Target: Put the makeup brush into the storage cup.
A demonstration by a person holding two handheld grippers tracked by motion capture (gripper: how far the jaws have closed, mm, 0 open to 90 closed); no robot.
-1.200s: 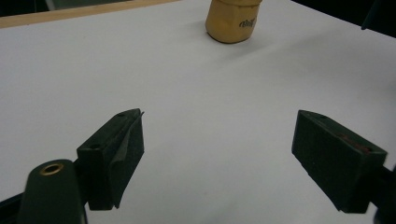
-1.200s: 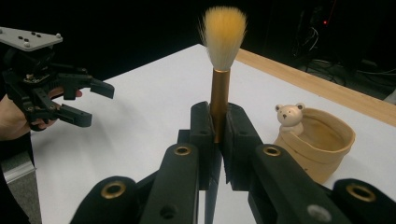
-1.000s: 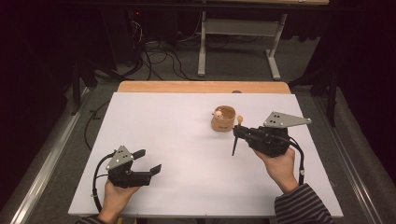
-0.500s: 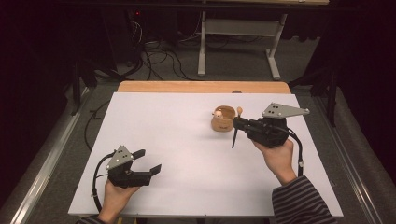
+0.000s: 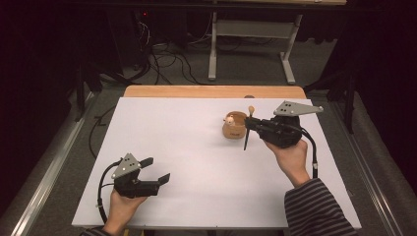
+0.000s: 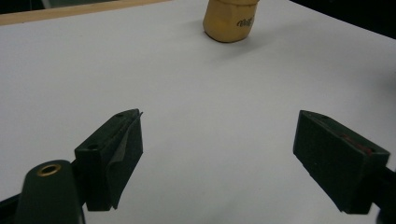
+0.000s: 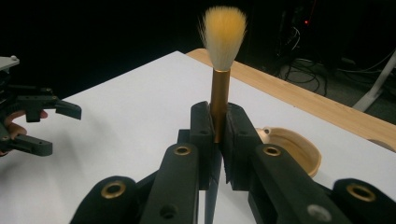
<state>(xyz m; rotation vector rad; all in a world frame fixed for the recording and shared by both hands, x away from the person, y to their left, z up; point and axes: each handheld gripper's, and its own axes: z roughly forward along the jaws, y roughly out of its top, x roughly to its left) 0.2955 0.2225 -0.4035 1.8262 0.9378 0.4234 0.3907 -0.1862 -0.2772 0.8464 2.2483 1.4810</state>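
- Item: right gripper (image 5: 252, 129), black, two-jawed, hand-held, at 3 o'clock on the white table (image 5: 187, 147) in the high view. Jaws pressed together on a slender brush (image 7: 219, 100) with a copper-coloured ferrule, dark tapering handle and pale yellow bristle tuft. Brush stands near upright, tuft up, handle tip pointing down and clear of the table.
- Item: small round tan wooden cup (image 5: 234, 126), at about 1 o'clock from table centre, just beside the right gripper on its 9 o'clock side. A small pale object rests at the rim; what it is cannot be told. In the right gripper view the cup sits just behind the jaws at 4 o'clock.
- Item: left gripper (image 5: 156, 169), black, at 7 o'clock on the table, jaws spread wide with nothing between them, well apart from the cup. Its own view has the cup far ahead at 12 o'clock.
- Step judged in hand: carrying the brush to the cup to stand it inside.
- Handling advice: keep the pinch firm on the ferrule so the brush does not swing; bring the handle tip over the cup's mouth; lower it straight down; release only once the tip rests inside. The cup looks light, so a sideways nudge may tip it; the free gripper could steady it.
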